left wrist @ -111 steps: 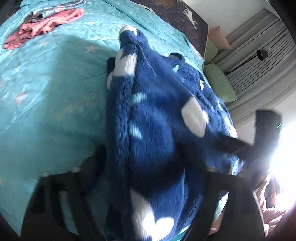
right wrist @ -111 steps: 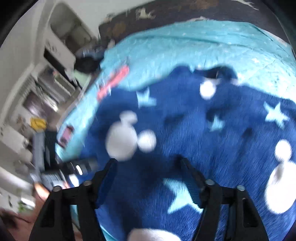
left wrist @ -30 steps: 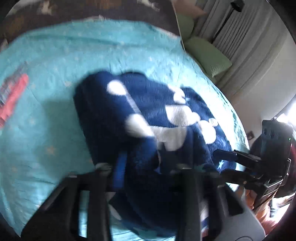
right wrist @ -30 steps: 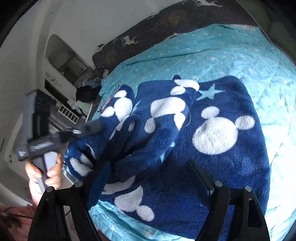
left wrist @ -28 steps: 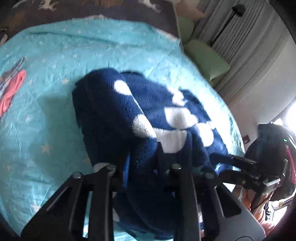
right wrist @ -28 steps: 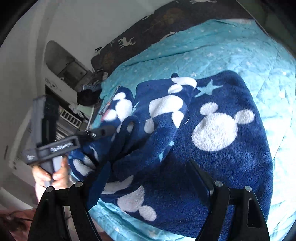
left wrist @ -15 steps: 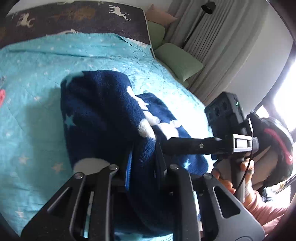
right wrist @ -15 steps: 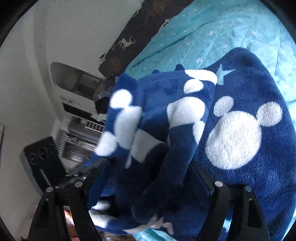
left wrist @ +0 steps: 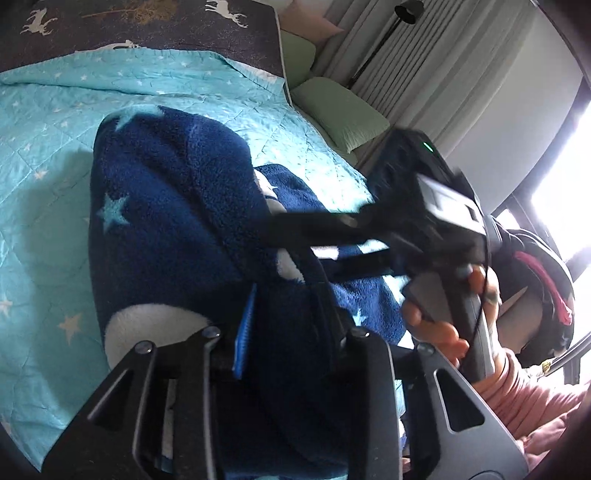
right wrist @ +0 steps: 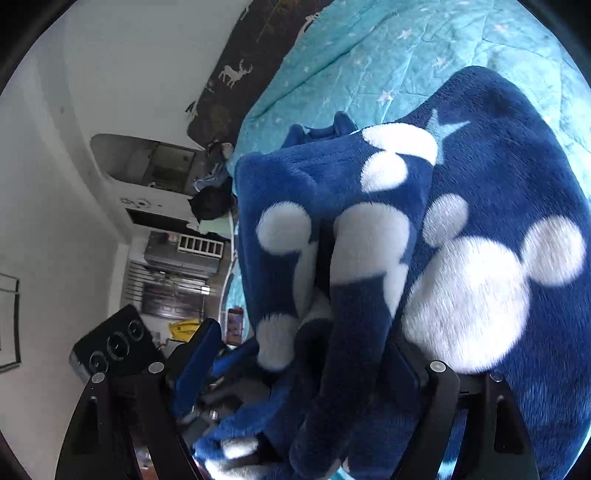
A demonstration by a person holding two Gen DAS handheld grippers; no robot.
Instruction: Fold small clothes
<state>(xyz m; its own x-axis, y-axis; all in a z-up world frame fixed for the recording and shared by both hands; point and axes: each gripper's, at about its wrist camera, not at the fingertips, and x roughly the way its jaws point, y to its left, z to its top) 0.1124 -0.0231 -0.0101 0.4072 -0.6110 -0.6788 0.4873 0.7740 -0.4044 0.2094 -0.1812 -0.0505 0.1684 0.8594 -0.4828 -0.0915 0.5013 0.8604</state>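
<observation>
1. Bed (left wrist: 44, 155): aqua star-print quilt, dark deer-print headboard (left wrist: 147, 26) behind; I see two green pillows (left wrist: 340, 110) beside it.
2. Fleece garment (left wrist: 166, 221): navy, white mouse-head shapes and pale stars; bunched and lifted above the quilt, lower part trailing on the bed (right wrist: 517, 184).
3. My left tongs (left wrist: 291, 328): closed tight on a thick fold of the fleece garment.
4. My right tongs (right wrist: 303, 354): spread wide, fabric hanging between the two fingers; I cannot tell if anything is pinched. Seen from the left wrist (left wrist: 303, 229), tips reaching into the fleece.
</observation>
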